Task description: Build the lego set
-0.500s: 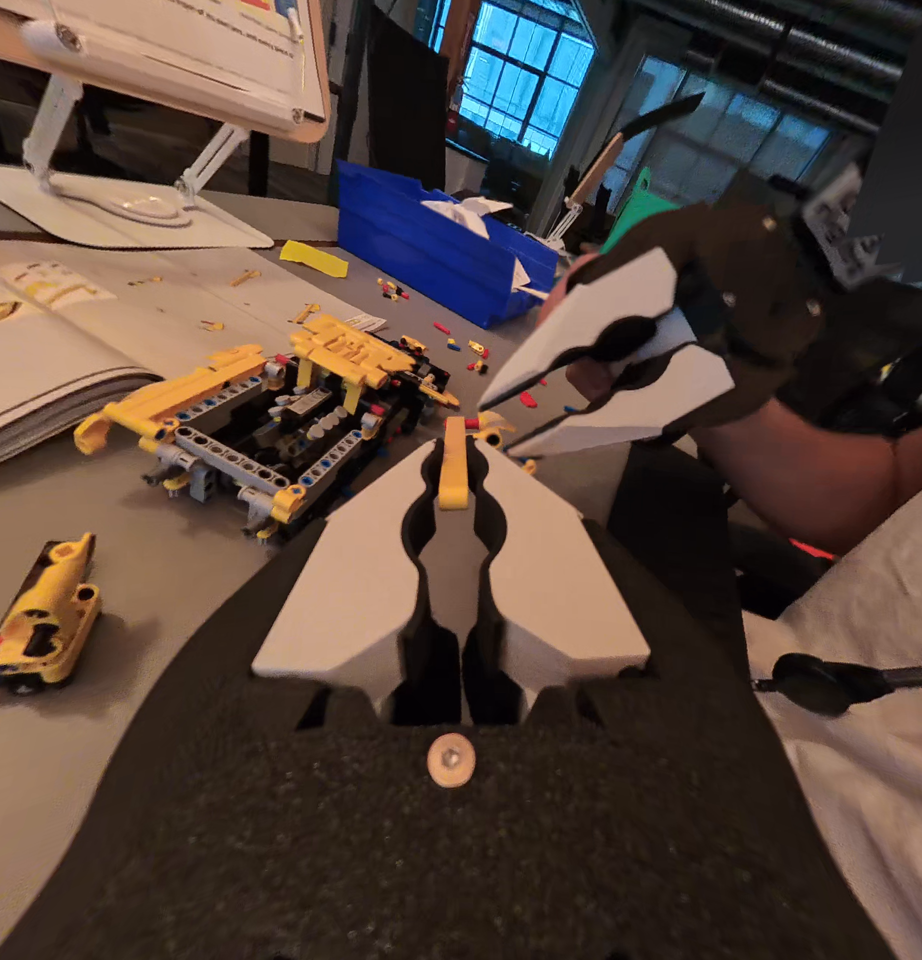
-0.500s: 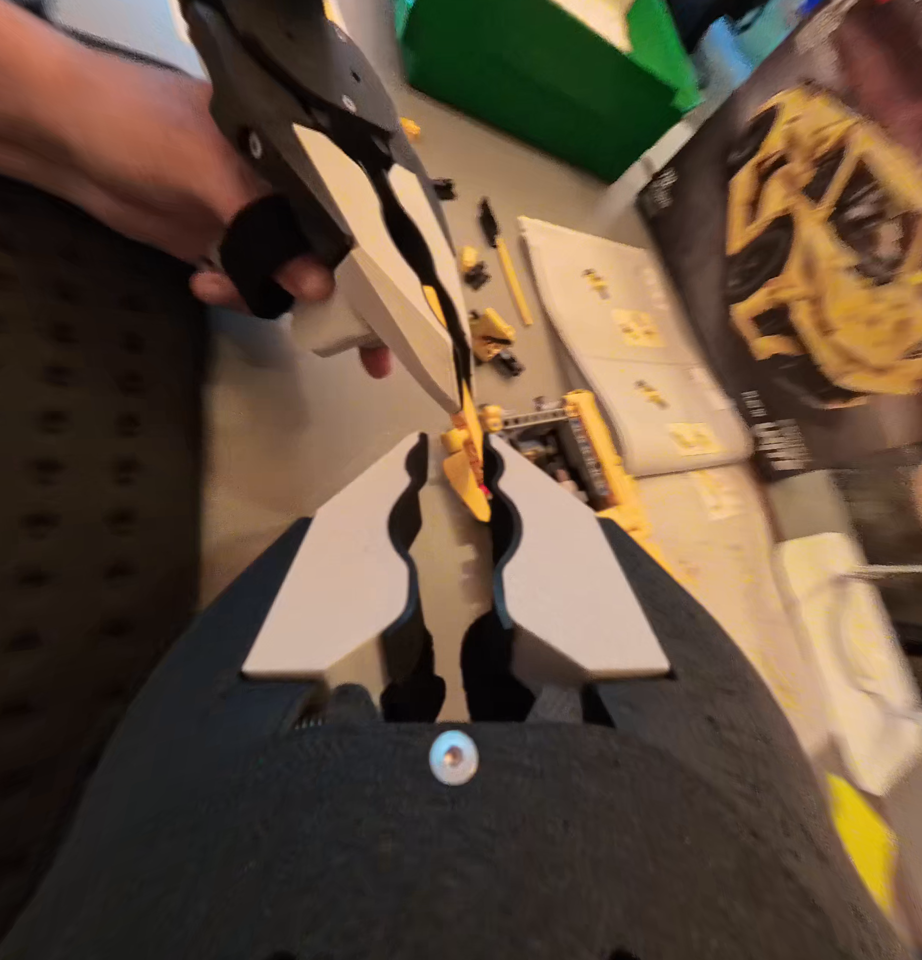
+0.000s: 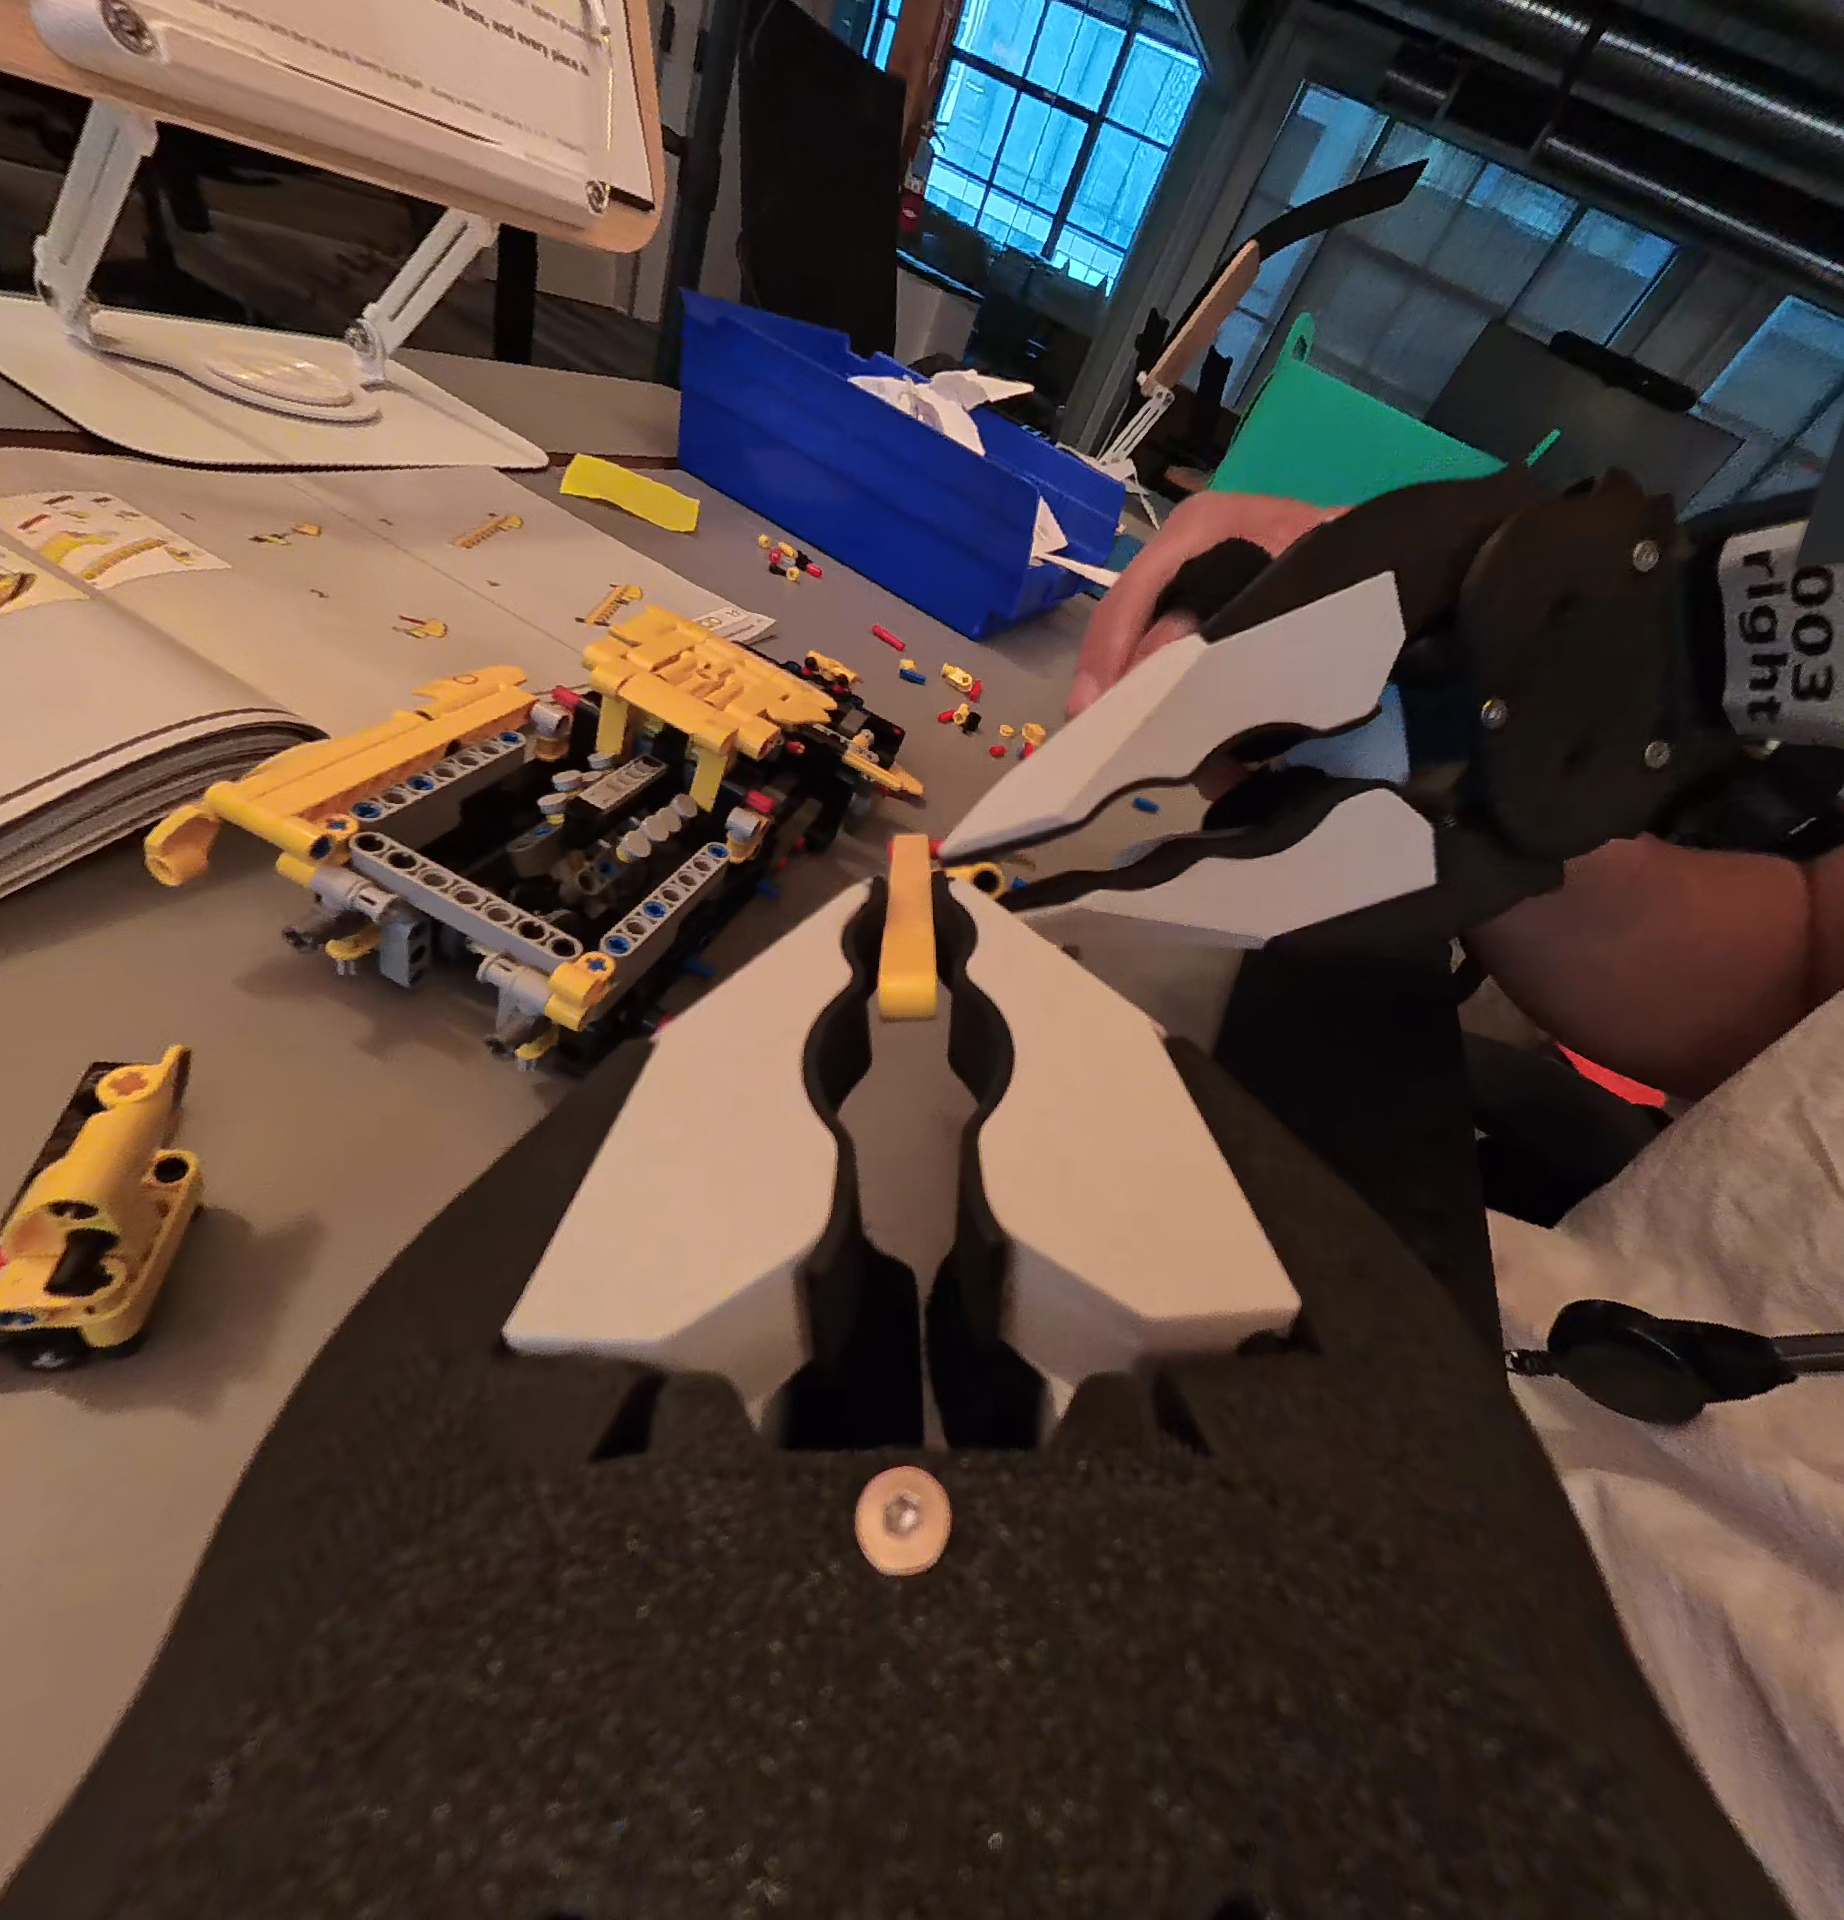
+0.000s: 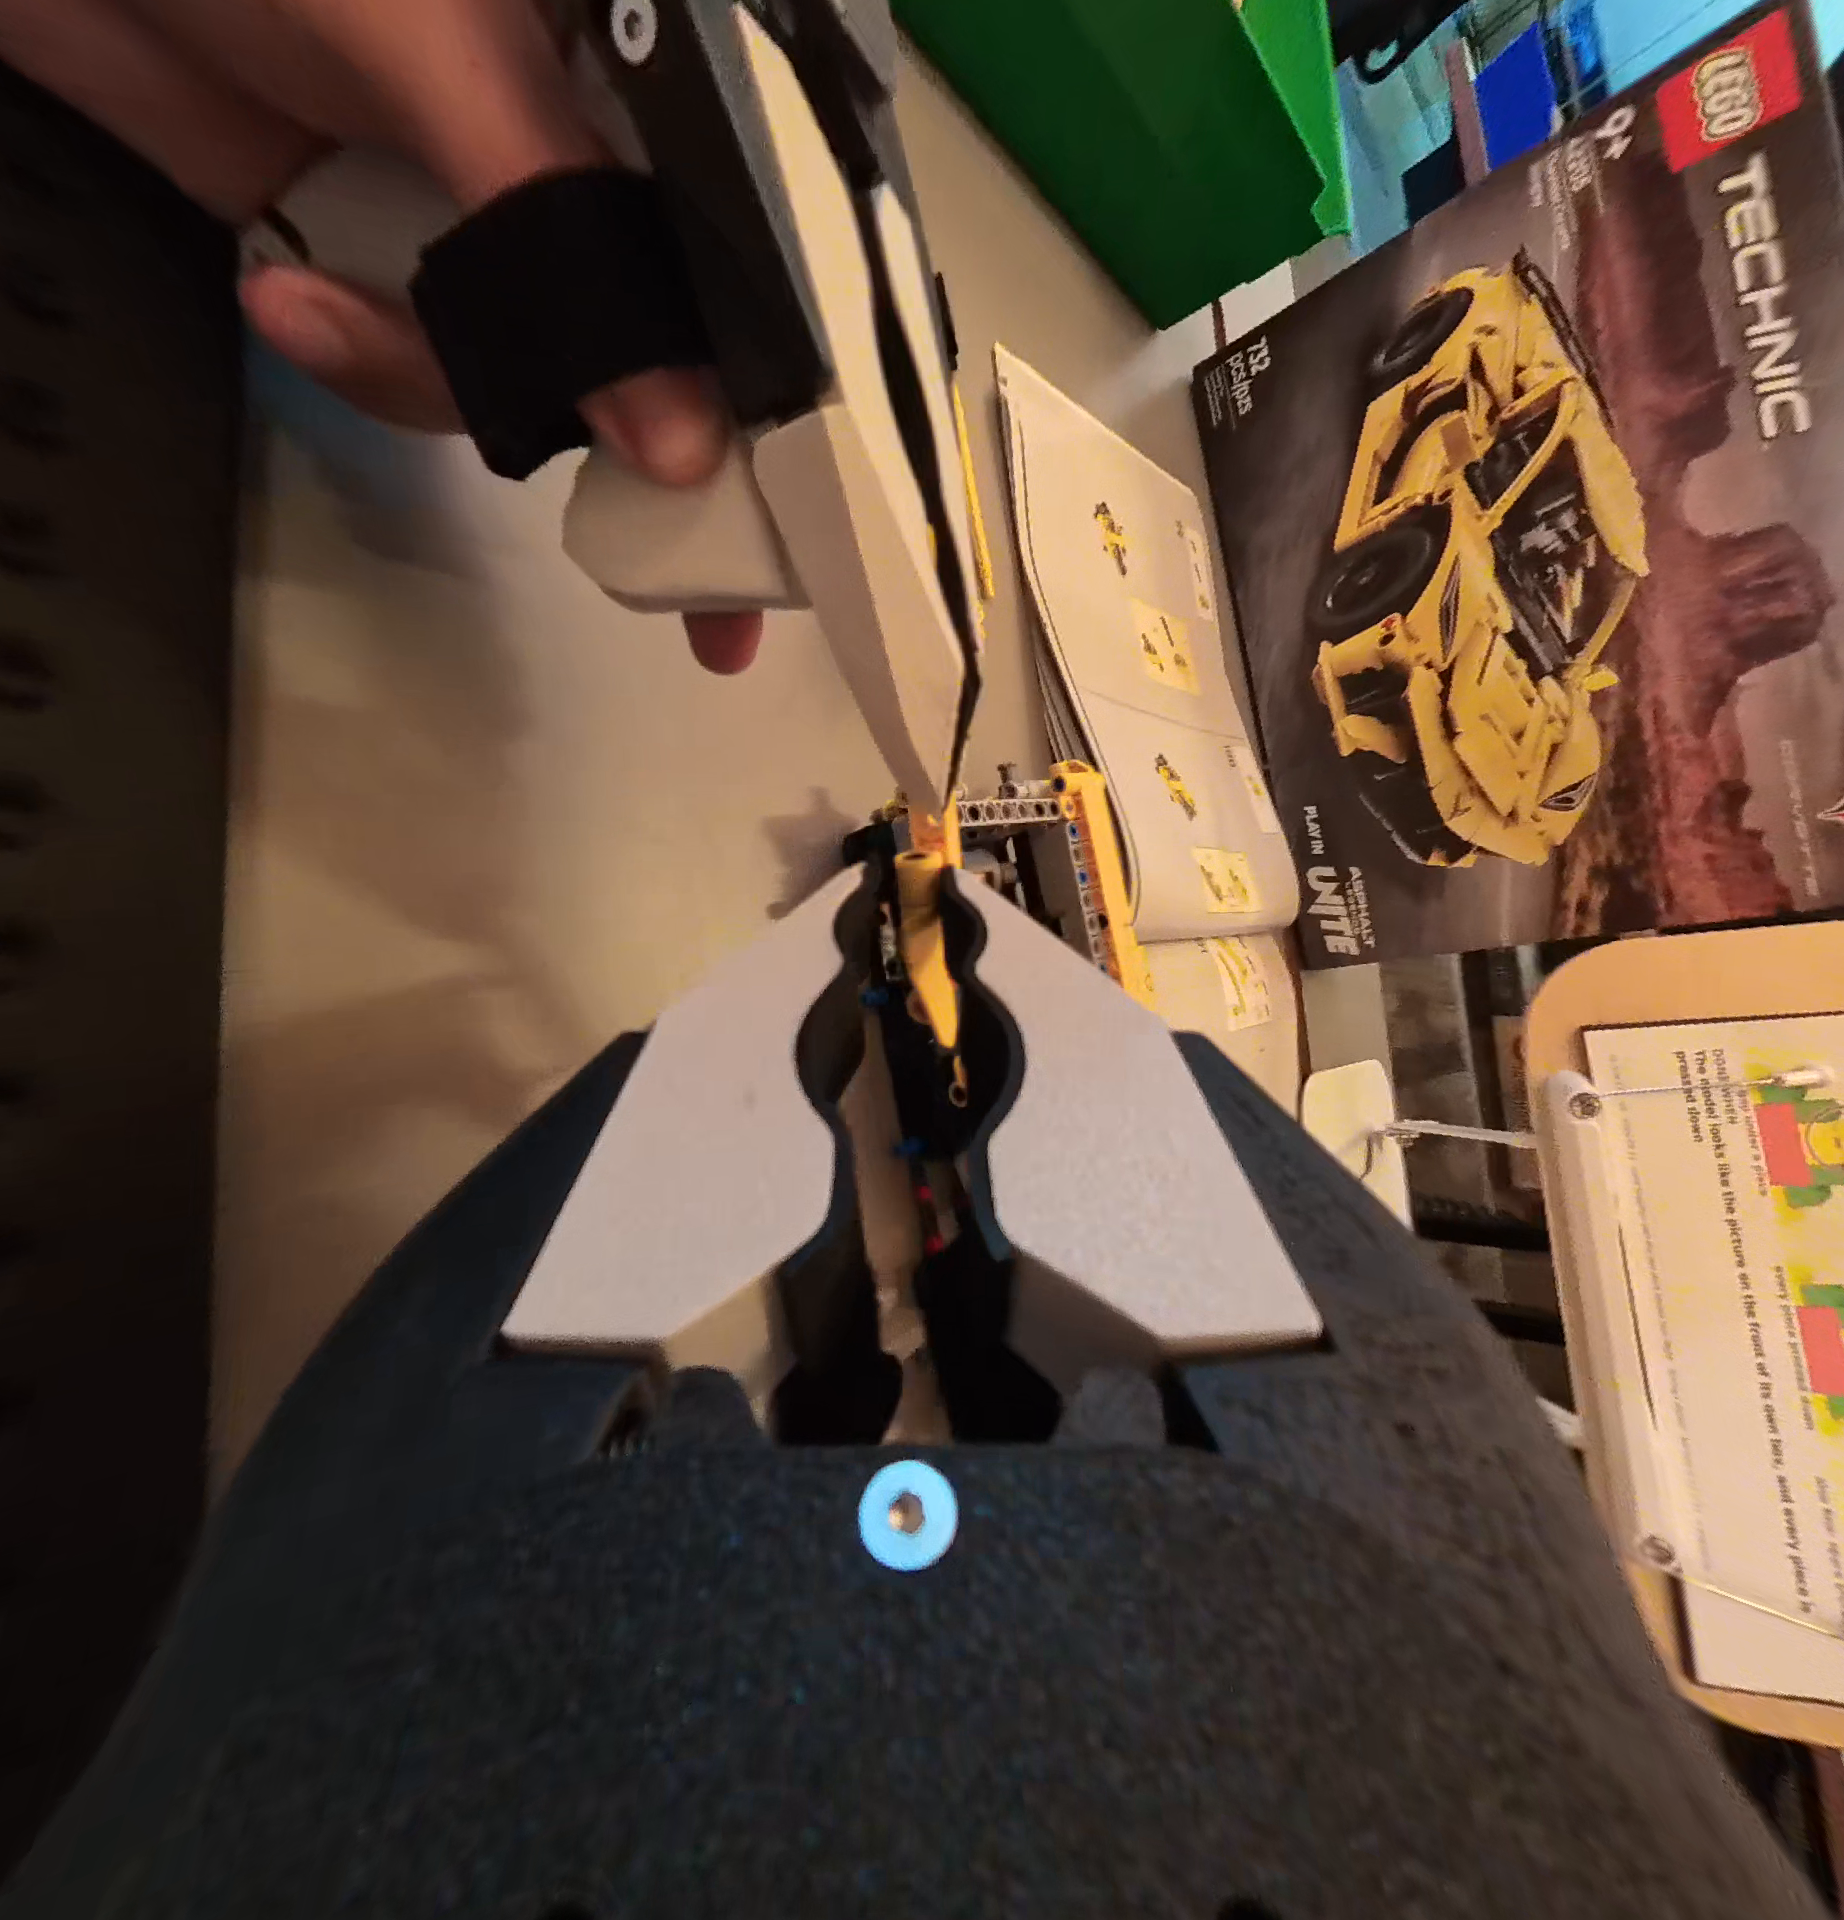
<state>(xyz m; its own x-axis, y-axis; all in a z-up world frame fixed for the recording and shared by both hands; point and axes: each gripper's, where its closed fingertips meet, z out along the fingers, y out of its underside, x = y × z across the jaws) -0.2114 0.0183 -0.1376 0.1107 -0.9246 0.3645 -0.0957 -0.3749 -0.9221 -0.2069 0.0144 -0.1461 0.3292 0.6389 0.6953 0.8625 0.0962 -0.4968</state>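
Note:
My left gripper [image 3: 907, 883] is shut on a flat yellow piece [image 3: 907, 935] and holds it above the table. My right gripper [image 3: 965, 862] comes in from the right, tip to tip with it. In the right wrist view my right gripper [image 4: 913, 883] is shut on a small yellow piece [image 4: 926, 935]. The left gripper [image 4: 939, 800] points down onto that piece from above. The half-built yellow and black car chassis [image 3: 544, 821] lies on the table just left of both tips. It also shows behind the tips in the right wrist view [image 4: 1063, 862].
A small yellow subassembly [image 3: 87, 1216] lies at the near left. An open instruction booklet [image 3: 118, 665], a blue bin [image 3: 876, 488] and loose small parts [image 3: 959, 696] lie beyond. The set's box [image 4: 1520, 520], a green bin [image 4: 1136, 135] and a card stand [image 4: 1728, 1351] are on the right. Both grippers' tips are close together, under 4 cm apart.
The right gripper's fingers have closed tighter on the small yellow piece and its view has shifted. The left gripper holds its yellow piece in nearly the same place.

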